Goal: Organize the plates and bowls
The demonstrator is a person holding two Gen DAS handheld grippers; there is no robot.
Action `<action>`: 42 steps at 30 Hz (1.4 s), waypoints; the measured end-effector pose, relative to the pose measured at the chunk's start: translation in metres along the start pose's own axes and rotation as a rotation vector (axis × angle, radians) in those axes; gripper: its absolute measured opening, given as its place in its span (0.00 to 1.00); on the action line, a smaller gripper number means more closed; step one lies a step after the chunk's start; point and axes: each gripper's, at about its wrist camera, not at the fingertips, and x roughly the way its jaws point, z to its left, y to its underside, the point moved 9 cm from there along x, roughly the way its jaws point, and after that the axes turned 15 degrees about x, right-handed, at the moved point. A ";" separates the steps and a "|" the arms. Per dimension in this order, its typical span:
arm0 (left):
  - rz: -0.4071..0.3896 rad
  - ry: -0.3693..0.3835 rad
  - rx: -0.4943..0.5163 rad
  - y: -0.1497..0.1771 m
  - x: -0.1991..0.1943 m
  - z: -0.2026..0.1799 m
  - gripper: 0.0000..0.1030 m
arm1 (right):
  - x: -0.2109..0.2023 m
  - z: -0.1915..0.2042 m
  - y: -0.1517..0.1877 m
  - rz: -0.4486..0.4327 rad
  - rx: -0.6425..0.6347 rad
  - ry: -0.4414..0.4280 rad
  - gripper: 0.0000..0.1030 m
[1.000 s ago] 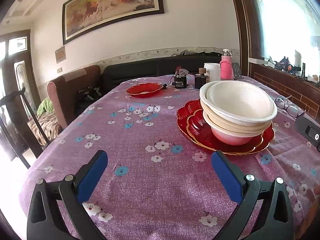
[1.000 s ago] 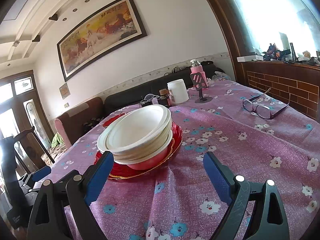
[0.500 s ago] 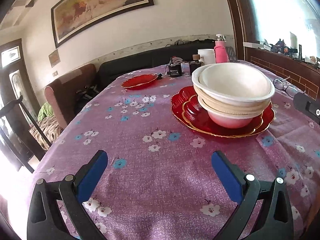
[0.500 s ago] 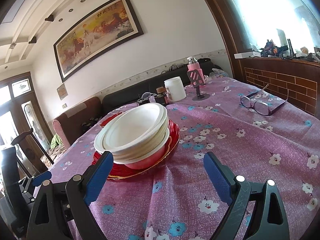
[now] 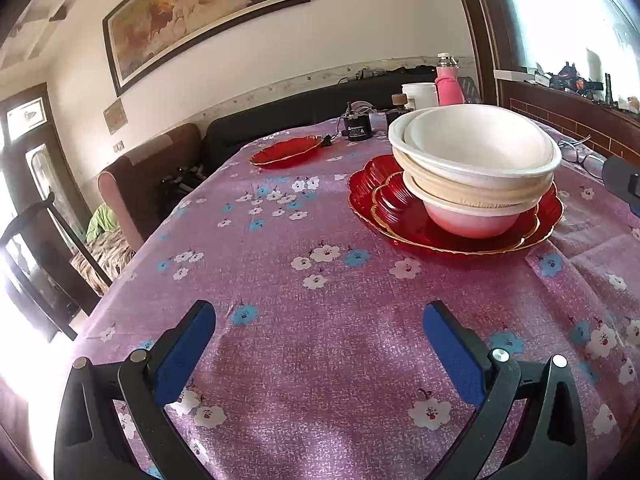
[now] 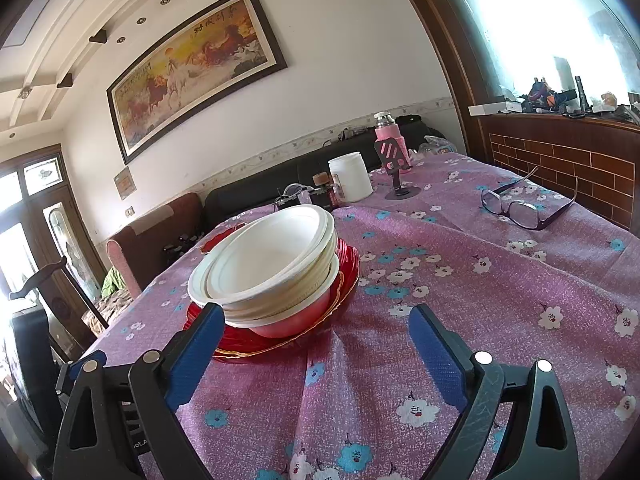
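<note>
Operator: Where is the bowl stack [image 6: 272, 268]?

Manual: On the red plates [image 5: 452, 236], mid-bench, just beyond your right hand-held gripper [image 6: 312, 336], toward its left finger. The left hand-held gripper [image 5: 316, 336] is farther away. Both are spread, empty.

We've got our right gripper [image 6: 314, 330] spread wide and empty over the tablecloth [image 6: 460, 280]. Just ahead, white bowls [image 6: 268, 264] sit nested on red plates [image 6: 348, 264]. Glasses [image 6: 520, 208] lie well off right.
</note>
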 end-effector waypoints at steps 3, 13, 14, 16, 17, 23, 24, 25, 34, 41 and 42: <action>-0.001 -0.007 0.005 0.000 0.000 0.000 1.00 | 0.000 0.000 0.000 0.000 0.001 0.000 0.93; 0.006 0.001 0.005 0.000 0.002 -0.001 1.00 | -0.001 0.000 0.001 0.003 0.002 0.000 0.94; 0.006 0.004 0.005 0.000 0.002 -0.001 1.00 | -0.001 0.000 0.001 0.003 0.002 0.000 0.94; 0.007 0.004 0.004 0.000 0.002 -0.001 1.00 | -0.001 0.000 0.001 0.003 0.002 0.000 0.94; 0.007 0.005 0.004 0.001 0.001 -0.001 1.00 | -0.001 0.000 0.001 0.002 0.002 0.000 0.94; 0.010 0.009 0.003 0.001 0.001 -0.001 1.00 | -0.001 0.000 0.001 0.003 0.002 0.000 0.94; 0.010 0.010 0.004 0.001 0.001 -0.001 1.00 | -0.001 0.000 0.001 0.003 0.002 0.000 0.94; 0.010 0.012 0.005 0.002 0.001 -0.001 1.00 | -0.001 0.000 0.001 0.004 0.002 0.000 0.94; 0.011 0.012 0.005 0.002 0.001 -0.001 1.00 | -0.001 0.000 0.001 0.004 0.003 0.000 0.94; 0.011 0.013 0.005 0.002 0.002 -0.001 1.00 | -0.001 0.000 0.000 0.004 0.003 0.000 0.94; 0.011 0.013 0.005 0.002 0.002 -0.001 1.00 | -0.001 0.000 0.000 0.004 0.003 0.000 0.94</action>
